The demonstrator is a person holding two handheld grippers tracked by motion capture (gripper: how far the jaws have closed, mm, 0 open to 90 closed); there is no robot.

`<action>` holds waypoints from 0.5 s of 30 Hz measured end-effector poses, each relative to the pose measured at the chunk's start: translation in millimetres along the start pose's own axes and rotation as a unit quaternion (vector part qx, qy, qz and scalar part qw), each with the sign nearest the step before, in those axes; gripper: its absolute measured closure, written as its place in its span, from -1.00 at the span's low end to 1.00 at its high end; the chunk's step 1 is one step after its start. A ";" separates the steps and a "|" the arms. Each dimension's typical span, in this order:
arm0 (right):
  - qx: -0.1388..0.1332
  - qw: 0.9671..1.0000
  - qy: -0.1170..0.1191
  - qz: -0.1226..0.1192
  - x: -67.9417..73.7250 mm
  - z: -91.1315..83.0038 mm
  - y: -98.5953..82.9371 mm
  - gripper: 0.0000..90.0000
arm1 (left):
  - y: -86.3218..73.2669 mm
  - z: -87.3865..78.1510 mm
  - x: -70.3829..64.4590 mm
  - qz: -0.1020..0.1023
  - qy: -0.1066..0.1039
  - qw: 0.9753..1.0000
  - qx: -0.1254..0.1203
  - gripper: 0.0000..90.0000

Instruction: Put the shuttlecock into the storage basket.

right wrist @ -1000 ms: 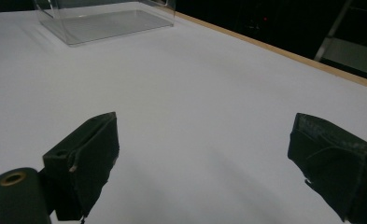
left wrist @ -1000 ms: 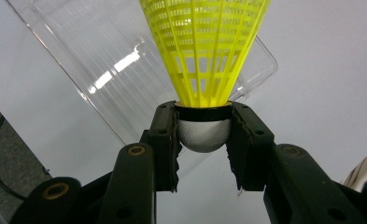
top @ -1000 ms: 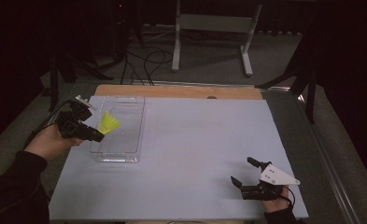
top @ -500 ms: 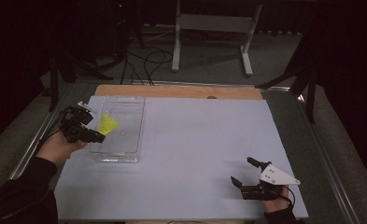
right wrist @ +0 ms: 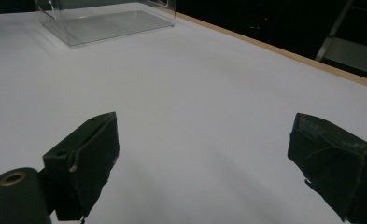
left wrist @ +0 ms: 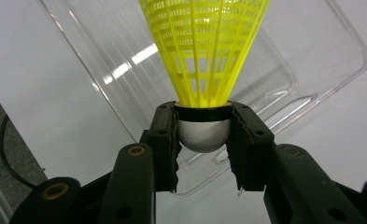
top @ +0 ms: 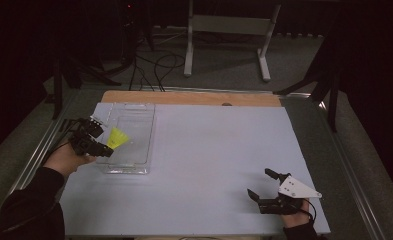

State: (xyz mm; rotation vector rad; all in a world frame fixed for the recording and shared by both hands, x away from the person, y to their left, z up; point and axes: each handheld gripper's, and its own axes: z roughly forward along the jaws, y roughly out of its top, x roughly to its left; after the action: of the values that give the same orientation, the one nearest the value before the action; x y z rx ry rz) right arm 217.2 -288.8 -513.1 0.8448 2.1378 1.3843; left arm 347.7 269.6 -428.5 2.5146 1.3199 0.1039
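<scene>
A yellow shuttlecock [top: 118, 138] with a white cork base [left wrist: 203, 134] is held in my left gripper [top: 104, 145], which is shut on the base. It hangs over the left side of a clear plastic tray [top: 136, 125] on the white table. In the left gripper view the yellow skirt [left wrist: 204, 46] points up and away from the jaws, with the tray [left wrist: 312, 70] below it. My right gripper [top: 264, 187] rests near the table's front right, open, with nothing between its fingers [right wrist: 90, 158].
The white table sheet [top: 214, 150] has a wooden strip [top: 194, 98] along its far edge. A metal stand [top: 229, 25] and cables lie on the floor beyond. The tray's corner [right wrist: 106, 23] shows far off in the right gripper view.
My left gripper with the shuttlecock has drifted slightly down and toward the tray's left edge. The right gripper has stayed still.
</scene>
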 end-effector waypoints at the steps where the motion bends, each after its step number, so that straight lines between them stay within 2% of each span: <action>1: 0.000 1.000 0.000 0.001 0.1 0.1 0.0 -0.80 | 0.2 1.4 -0.8 0.002 0.002 1.000 0.005 0.45; 5: 0.001 1.000 0.000 0.001 0.3 0.2 0.0 -0.80 | 1.2 4.7 1.3 0.004 0.007 1.000 0.017 0.45; 10: 0.001 1.000 -0.001 0.000 0.0 0.0 0.0 -0.80 | 2.3 7.0 4.2 0.000 -0.002 1.000 0.023 0.45; 15: -0.001 1.000 -0.001 0.002 -0.4 -0.4 0.2 -0.80 | 3.3 9.7 7.0 -0.002 0.004 0.999 0.038 0.45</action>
State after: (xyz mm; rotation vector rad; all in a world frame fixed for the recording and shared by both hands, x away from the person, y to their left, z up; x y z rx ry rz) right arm 217.3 -289.3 -512.7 0.8485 2.1335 1.3873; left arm 356.3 271.3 -437.3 2.5770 1.3556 0.0639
